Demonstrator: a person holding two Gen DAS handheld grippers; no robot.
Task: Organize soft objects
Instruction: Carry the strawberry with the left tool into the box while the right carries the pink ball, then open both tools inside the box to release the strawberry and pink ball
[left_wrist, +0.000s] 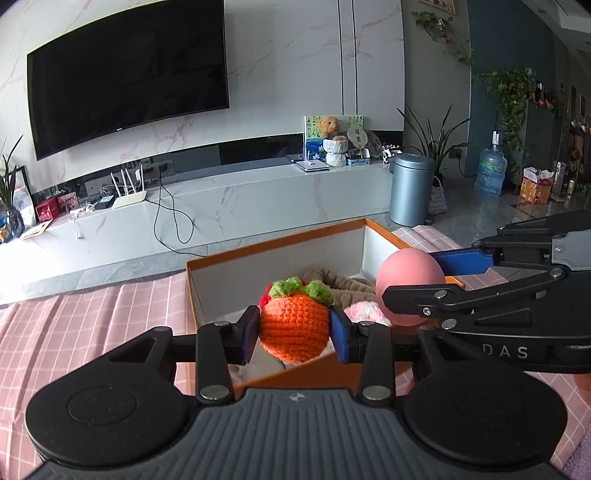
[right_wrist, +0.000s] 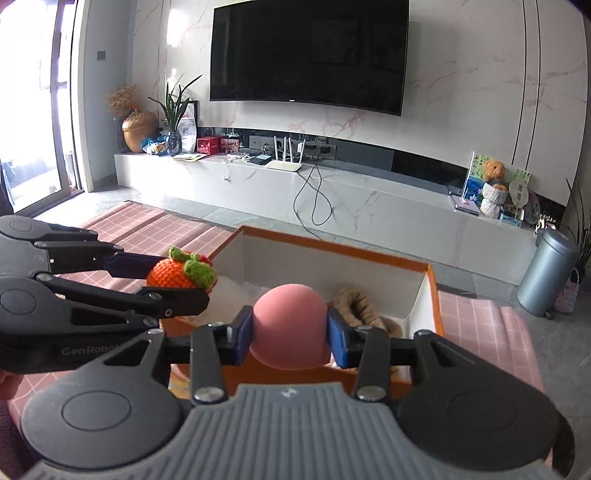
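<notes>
My left gripper (left_wrist: 294, 328) is shut on an orange crocheted fruit (left_wrist: 293, 325) with a green leafy top, held above the near rim of an orange box (left_wrist: 273, 245) with white inner walls. My right gripper (right_wrist: 290, 334) is shut on a smooth pink ball (right_wrist: 290, 325), held over the same box (right_wrist: 332, 242). In the left wrist view the pink ball (left_wrist: 410, 280) and the right gripper (left_wrist: 417, 275) are to the right. In the right wrist view the crocheted fruit (right_wrist: 173, 273) and the left gripper (right_wrist: 177, 275) are to the left. A beige knitted item (left_wrist: 343, 282) and a pink-white fluffy item (left_wrist: 364, 310) lie inside the box.
The box stands on a pink checked cloth (left_wrist: 96, 325). Beyond it are a grey floor, a long white marble TV bench (left_wrist: 236, 199) with a router and cables, a wall TV (left_wrist: 125, 74), a grey bin (left_wrist: 410, 188) and a water bottle (left_wrist: 490, 173).
</notes>
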